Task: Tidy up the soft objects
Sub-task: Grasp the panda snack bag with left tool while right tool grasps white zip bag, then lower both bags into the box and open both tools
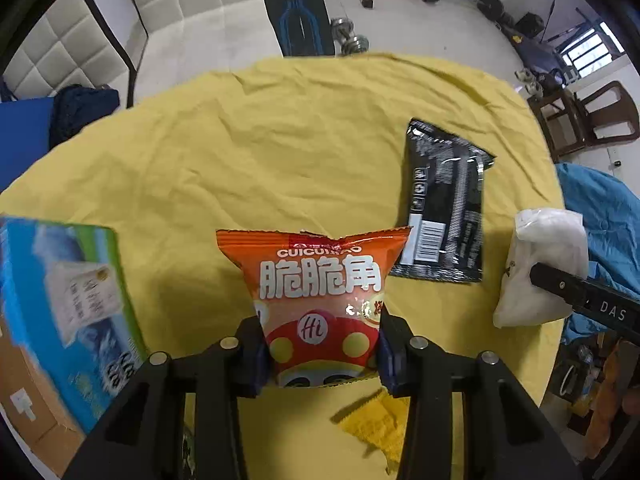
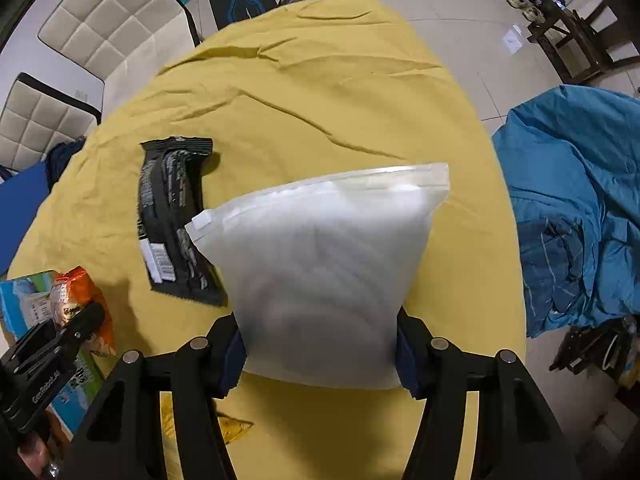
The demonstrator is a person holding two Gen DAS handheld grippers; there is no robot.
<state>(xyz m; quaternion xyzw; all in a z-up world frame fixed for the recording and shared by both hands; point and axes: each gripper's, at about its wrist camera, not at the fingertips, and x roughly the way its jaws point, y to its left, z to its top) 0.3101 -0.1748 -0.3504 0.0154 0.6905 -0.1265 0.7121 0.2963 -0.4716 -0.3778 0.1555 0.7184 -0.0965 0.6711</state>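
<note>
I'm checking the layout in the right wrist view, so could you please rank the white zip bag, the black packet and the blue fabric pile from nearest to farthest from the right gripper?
1. White zip bag: clamped between the right gripper fingers.
2. Black packet: flat on the yellow cloth, ahead-left.
3. Blue fabric pile: off the table, far right.

Your tabletop (image 1: 280, 152) is round and covered with a wrinkled yellow cloth (image 2: 320, 92). A black packet (image 1: 444, 208) lies flat on it, right of centre in your left view. A blue-and-green carton (image 1: 60, 304) sits at its left edge.
</note>
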